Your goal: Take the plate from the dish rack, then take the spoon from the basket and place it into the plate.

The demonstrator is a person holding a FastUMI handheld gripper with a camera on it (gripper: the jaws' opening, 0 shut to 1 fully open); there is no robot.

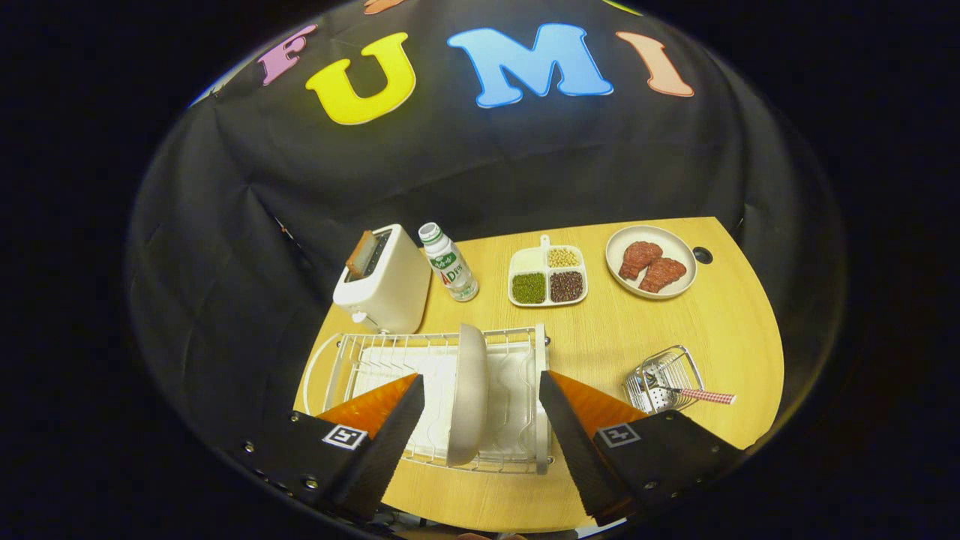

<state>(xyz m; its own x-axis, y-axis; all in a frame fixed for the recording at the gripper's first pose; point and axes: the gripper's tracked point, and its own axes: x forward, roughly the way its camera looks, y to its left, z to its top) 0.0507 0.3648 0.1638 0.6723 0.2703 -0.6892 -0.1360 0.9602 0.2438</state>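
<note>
Gripper [480, 420] fingers stand wide apart and hold nothing; between them, at twelve o'clock, the plate [469, 390] stands on edge in the dish rack [341, 356], untouched by either finger. At two o'clock from the gripper, the basket [660, 379] sits on the table [720, 337] with the spoon [701, 395] lying across it, its checked handle sticking out. Beyond the rack stand a toaster [382, 281], a bottle [448, 262], a divided tray [547, 276] and a dish of meat [651, 262]. Judgement: no step is complete; plate removal comes first, spoon transfer after.
</note>
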